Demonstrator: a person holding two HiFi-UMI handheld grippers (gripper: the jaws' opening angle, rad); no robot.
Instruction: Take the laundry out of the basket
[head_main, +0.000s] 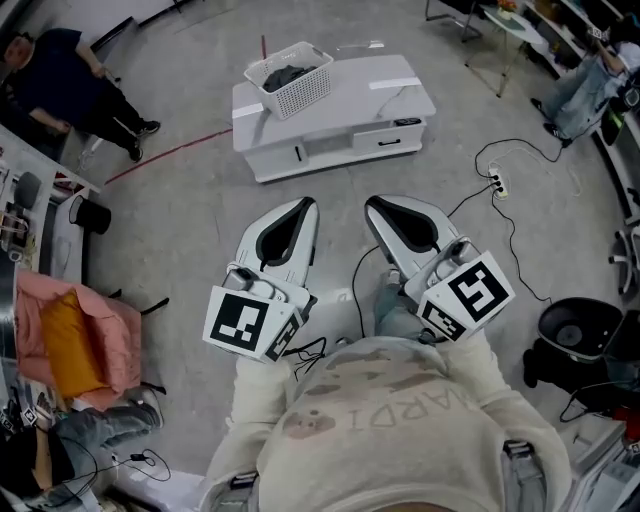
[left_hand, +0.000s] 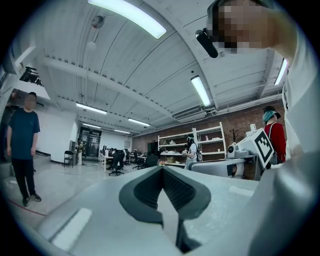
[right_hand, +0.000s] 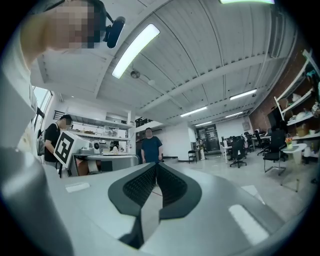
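Laundry (head_main: 288, 74) dark, probably crumpled, in white basket (head_main: 306, 93); left gripper (head_main: 303, 206), right gripper (head_main: 376, 204) fingers pressed together.

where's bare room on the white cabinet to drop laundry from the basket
Cabinet top right of the basket is bare, so is the floor in front. Crowded: the basket's end, and a corded power strip at right.

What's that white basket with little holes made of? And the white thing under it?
The white lattice basket looks like hard moulded plastic: its walls are a stiff, even grid of small holes. The low white cabinet under it seems to be painted board or laminate, going by its flat, smooth top and crisp edges; which one, I can't tell.
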